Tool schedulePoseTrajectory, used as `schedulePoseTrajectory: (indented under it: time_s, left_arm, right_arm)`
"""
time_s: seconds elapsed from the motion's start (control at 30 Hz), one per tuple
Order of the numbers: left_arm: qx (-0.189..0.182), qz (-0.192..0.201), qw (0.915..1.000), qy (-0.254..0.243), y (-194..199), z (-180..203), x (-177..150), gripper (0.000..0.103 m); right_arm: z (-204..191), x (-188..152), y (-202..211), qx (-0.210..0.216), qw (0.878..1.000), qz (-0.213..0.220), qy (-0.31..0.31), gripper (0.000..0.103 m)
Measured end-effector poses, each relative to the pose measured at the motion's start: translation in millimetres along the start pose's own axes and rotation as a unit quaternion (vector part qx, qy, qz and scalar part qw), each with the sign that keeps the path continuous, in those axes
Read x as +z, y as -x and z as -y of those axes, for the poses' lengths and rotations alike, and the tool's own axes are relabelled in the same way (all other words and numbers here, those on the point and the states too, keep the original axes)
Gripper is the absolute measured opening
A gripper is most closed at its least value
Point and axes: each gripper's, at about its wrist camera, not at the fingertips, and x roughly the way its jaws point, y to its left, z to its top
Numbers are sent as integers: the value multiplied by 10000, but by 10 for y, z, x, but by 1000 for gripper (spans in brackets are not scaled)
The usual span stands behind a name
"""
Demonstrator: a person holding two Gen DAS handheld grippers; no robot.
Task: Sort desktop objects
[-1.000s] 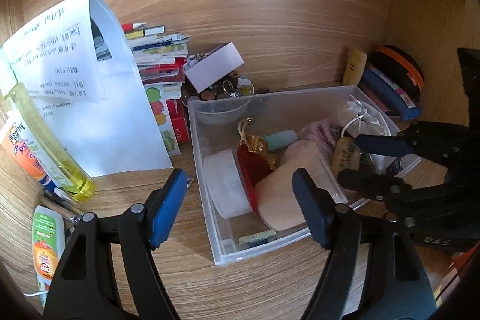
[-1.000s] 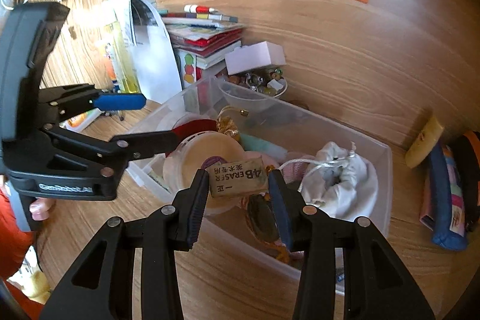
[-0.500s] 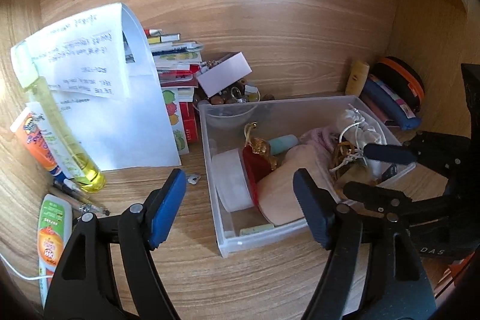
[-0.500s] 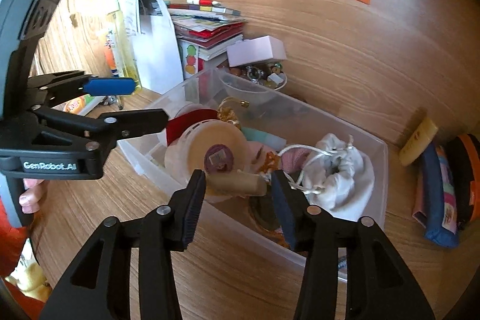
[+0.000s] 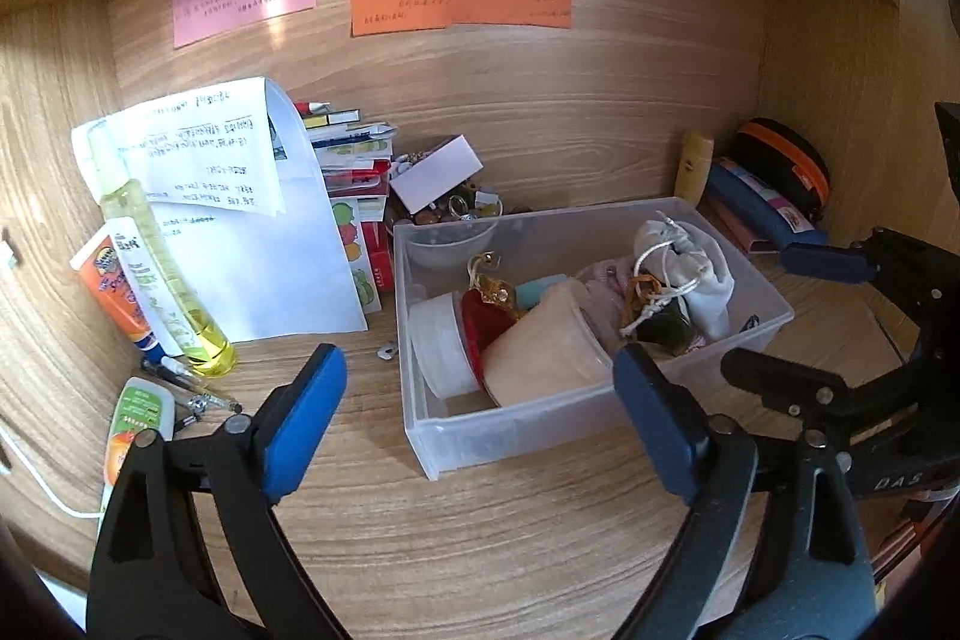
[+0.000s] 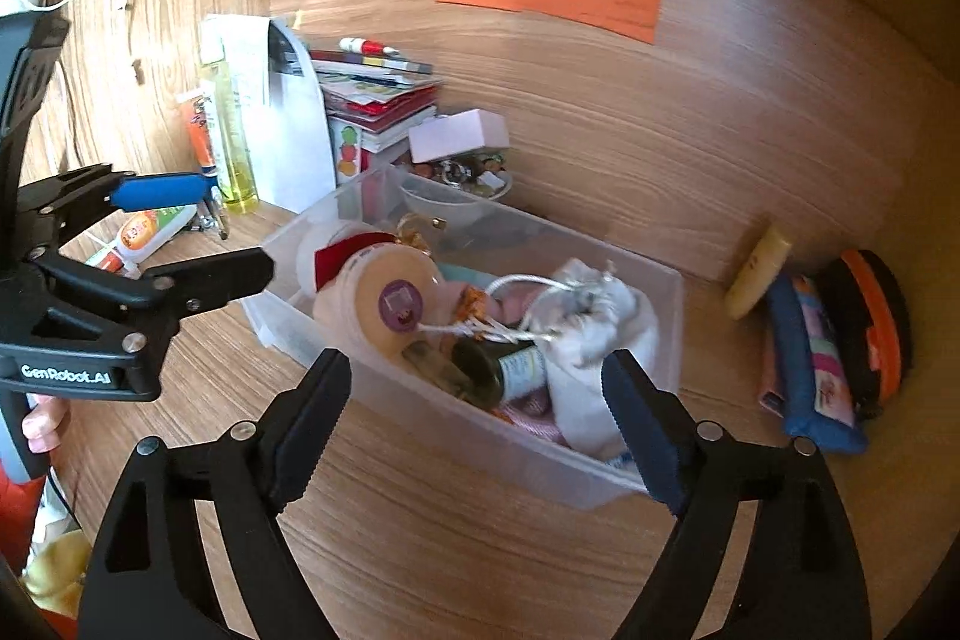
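Left wrist view: 1 clear bin (image 5: pixel 600 409), 3 wall notes, 2 grippers' fingers released.

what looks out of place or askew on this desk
The white box lid sits tilted over the trinket bowl. A small metal piece lies loose on the desk beside the clear bin.

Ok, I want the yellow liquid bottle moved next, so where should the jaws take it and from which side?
Grip the yellow bottle on its slim body just above the base, coming from the front. It leans back against the white paper with the orange tube close on its left, so the open left gripper probably has its clearest access there.
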Motion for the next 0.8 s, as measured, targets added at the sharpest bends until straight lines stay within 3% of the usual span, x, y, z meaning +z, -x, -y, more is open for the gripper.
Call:
schedulePoseTrajectory:
  time_s: [0.53, 0.8]
  left_arm:
    - [308, 164, 9992, 183, 115, 191, -135, 94]
    - [327, 124, 9993, 166, 91, 271, -163, 94]
  right_arm:
    - [153, -244, 329, -267, 9990, 204, -281, 86]
    - [193, -315, 332, -126, 9989, 188, -416, 87]
